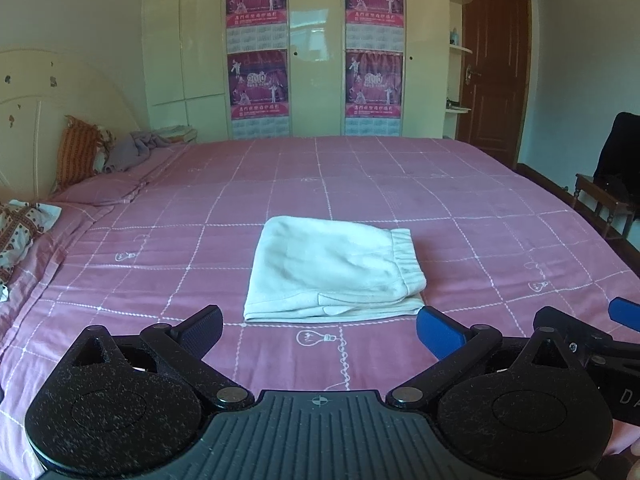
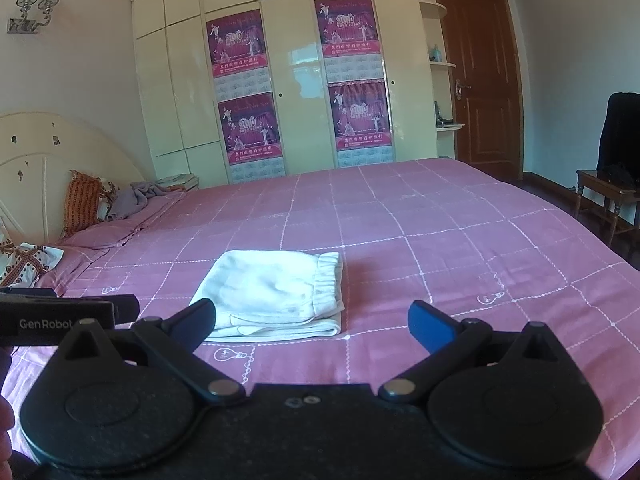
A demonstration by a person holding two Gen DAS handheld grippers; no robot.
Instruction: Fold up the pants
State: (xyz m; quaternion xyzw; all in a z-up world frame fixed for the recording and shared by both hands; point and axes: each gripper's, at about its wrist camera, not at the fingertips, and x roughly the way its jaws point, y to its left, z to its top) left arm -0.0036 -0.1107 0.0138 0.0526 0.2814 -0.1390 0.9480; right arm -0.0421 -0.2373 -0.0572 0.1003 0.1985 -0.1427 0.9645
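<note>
pants [image 1: 334,270]: soft white knit, folded into a rectangle, ribbed elastic waistband, lying on my pink grid bedspread [image 1: 460,208]
left gripper [image 1: 320,330]: jaws spread, holding nothing
right gripper [image 2: 310,322]: jaws spread, holding nothing

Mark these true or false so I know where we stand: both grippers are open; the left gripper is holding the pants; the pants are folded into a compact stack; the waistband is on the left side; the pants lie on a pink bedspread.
1. Both grippers are open. True: the left gripper and right gripper are spread, holding nothing.
2. The left gripper is holding the pants. False: the pants lie free beyond its fingertips.
3. The pants are folded compactly. True.
4. The waistband is on the left. False: the elastic waistband is on the right.
5. They lie on a pink bedspread. True.
</note>
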